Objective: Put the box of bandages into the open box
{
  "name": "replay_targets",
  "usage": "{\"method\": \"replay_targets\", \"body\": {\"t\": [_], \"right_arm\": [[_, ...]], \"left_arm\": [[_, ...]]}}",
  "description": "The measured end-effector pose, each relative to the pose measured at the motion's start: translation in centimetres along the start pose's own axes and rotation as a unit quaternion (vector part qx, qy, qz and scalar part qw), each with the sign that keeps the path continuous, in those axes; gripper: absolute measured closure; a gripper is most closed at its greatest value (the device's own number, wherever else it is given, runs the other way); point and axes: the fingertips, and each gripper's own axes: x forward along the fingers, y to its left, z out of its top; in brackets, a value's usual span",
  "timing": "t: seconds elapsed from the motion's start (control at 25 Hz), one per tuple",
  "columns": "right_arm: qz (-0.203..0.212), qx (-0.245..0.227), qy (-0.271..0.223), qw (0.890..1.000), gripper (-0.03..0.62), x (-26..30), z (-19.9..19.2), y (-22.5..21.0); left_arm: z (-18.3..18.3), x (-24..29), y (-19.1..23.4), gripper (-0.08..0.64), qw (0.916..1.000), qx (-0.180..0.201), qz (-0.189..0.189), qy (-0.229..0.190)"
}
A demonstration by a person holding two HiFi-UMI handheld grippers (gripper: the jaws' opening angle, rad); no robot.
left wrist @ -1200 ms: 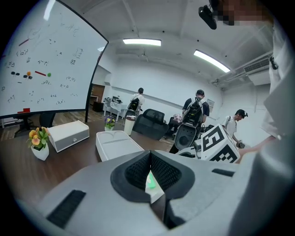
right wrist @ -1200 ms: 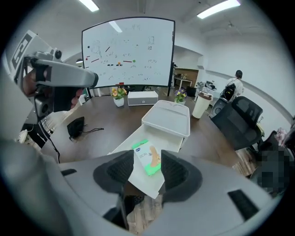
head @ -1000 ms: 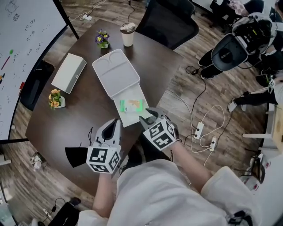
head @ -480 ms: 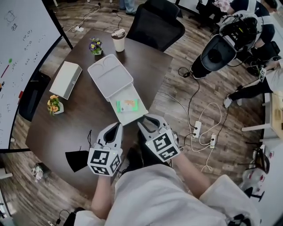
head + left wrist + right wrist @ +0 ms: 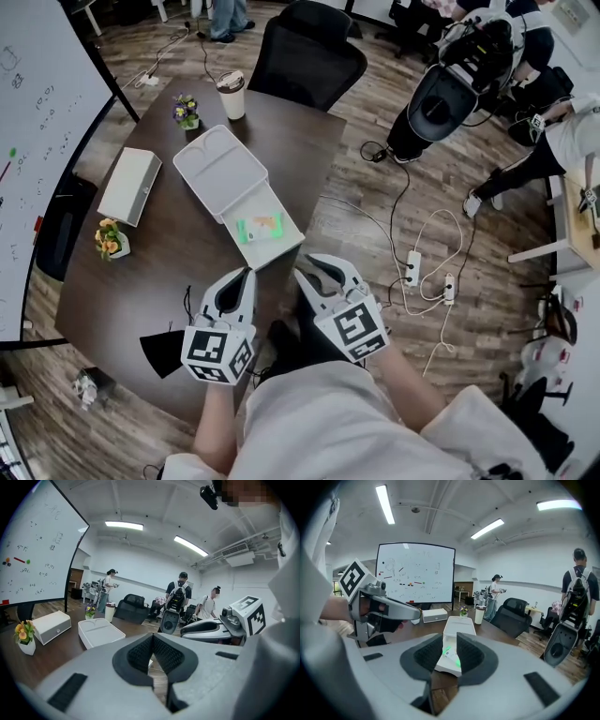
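Green-and-white bandage box (image 5: pixel 260 226) lies flat in the tray of the open box (image 5: pixel 211 173), near the table (image 5: pixel 159 262) edge. Placement looks done. Left gripper (image 5: pixel 239 278) has jaws together, empty. Right gripper (image 5: pixel 321 266) has jaws closing with a gap between them and nothing in it; the bandage box shows far beyond the gap. Both hang close to the body, well apart from the open box. To finish well: keep them low and back, and avoid nudging the tray's near rim.
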Motion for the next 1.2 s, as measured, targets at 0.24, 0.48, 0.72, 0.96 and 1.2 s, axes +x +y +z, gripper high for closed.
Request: {"method": "replay_targets", "body": {"t": [0.24, 0.48, 0.72, 0.96, 1.2], "right_arm": [[-0.018, 0.035, -0.024, 0.999, 0.511, -1.4, 1.0, -0.4], [-0.031, 0.059, -0.049, 0.997, 0.544, -2.8, 1.6, -0.8], [-0.031, 0.072, -0.061, 0.995, 0.557, -3.4, 1.9, -0.9], [-0.033, 0.072, -0.078, 0.994, 0.580, -3.6, 2.8, -1.2], [-0.022, 0.089, -0.077, 0.993, 0.588, -3.5, 2.5, -0.8]], "left_arm": [[1.1, 0.1, -0.7, 0.557, 0.9997, 0.012, -0.018, -0.011], [1.5, 0.3, -2.0, 0.557, 0.9991, 0.017, -0.038, -0.011], [1.8, 0.1, -2.8, 0.557, 0.9988, 0.026, -0.040, -0.011], [2.5, -0.3, -2.9, 0.557, 0.9988, 0.024, -0.036, -0.021], [2.3, -0.6, -3.3, 0.557, 0.9989, 0.028, -0.031, -0.020]]}}
